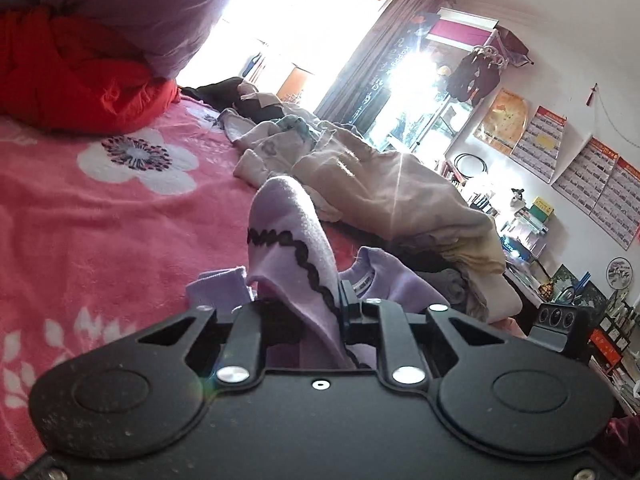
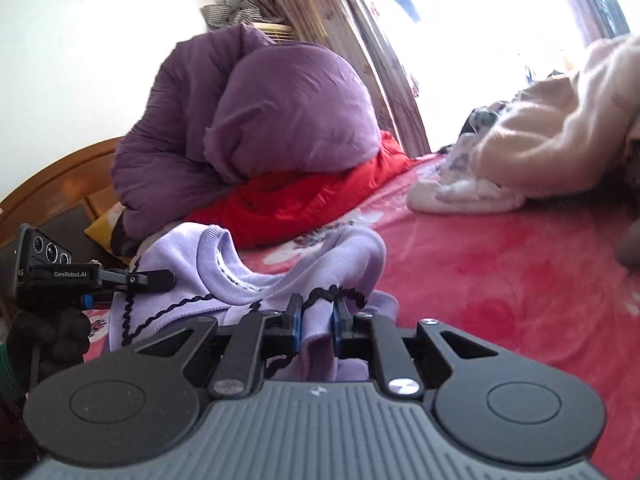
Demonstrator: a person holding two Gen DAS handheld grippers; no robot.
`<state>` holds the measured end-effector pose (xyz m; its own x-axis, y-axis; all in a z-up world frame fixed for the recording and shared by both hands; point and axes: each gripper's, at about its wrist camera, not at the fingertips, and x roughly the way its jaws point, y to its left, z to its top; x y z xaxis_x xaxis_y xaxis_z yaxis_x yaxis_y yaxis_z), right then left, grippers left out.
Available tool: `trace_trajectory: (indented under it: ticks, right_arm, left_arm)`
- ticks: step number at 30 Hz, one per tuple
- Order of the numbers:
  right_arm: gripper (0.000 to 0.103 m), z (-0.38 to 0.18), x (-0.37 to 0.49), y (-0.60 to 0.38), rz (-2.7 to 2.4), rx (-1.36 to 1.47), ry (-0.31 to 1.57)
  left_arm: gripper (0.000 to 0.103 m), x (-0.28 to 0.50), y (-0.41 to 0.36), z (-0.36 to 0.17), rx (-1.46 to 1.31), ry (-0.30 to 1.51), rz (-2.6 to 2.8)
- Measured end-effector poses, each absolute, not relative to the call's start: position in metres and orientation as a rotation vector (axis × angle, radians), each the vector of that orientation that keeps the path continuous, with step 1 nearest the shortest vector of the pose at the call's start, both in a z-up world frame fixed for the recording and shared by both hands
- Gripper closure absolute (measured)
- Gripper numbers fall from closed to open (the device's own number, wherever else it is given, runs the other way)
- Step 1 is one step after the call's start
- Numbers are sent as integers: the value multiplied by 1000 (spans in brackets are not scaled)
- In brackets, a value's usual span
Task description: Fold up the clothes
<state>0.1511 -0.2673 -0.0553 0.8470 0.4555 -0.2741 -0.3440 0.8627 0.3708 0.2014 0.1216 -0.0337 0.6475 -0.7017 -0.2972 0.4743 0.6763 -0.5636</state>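
Lilac top sits nearest, bunched right at my left gripper, whose jaws are clamped on a fold of it at twelve o'clock. Its black wavy trim runs away toward eleven. My right gripper pinches another edge of the same top, the collar lying at about ten o'clock on the pink flowered blanket. I judge the garment's long axis spans between my two hands, each equally near. A heap of beige clothes waits at one o'clock.
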Motion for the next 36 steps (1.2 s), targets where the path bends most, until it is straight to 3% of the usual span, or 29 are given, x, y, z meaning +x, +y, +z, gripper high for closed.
trace_trajectory:
  ticks: [6, 9, 11, 13, 14, 23, 27, 30, 36]
  right_arm:
    - [87, -57, 148, -267, 416, 314, 308]
    - [85, -85, 168, -269, 381, 388, 476]
    - [71, -87, 169, -270, 341, 386, 498]
    - [43, -83, 166, -272, 299, 371, 487]
    - [42, -80, 162, -275, 285, 379, 466]
    - [42, -35, 112, -247, 365, 80, 230]
    - [43, -49, 118, -222, 450, -25, 338]
    - [42, -76, 133, -212, 450, -123, 440]
    - [42, -88, 142, -210, 389, -136, 451]
  left_arm:
    - [88, 209, 126, -40, -506, 520, -712]
    - [82, 224, 117, -62, -479, 656, -643]
    - [57, 227, 111, -68, -439, 693, -574]
    - [54, 222, 112, -56, -410, 665, -554]
    - [51, 218, 113, -48, -383, 642, -541]
    - [49, 146, 111, -5, -126, 421, -656]
    - [49, 153, 79, -35, 75, 506, -676]
    - [42, 169, 60, -65, 215, 566, -636]
    - [39, 181, 55, -75, 209, 552, -619]
